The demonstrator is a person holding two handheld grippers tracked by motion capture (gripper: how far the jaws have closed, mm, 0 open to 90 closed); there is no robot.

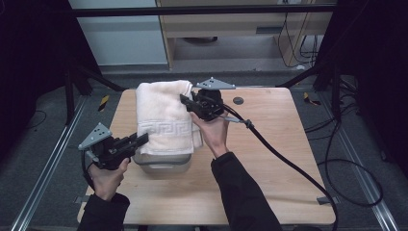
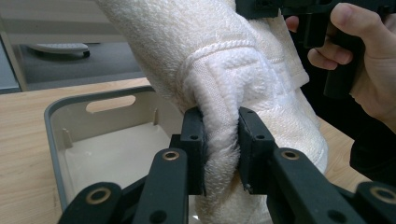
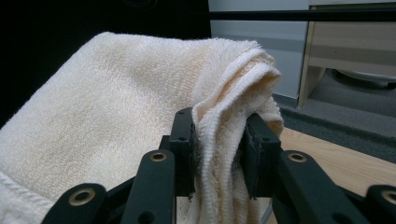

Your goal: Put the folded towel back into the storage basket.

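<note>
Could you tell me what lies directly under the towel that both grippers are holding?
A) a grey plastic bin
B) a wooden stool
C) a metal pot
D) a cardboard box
A: the towel, pinched by the left gripper and the right gripper, hangs over a grey plastic bin with a handle slot that sits on the table.

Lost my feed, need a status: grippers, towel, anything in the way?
Left gripper shut on towel, right gripper shut on its far end. Towel held over the grey bin. Nothing in the way.
</note>
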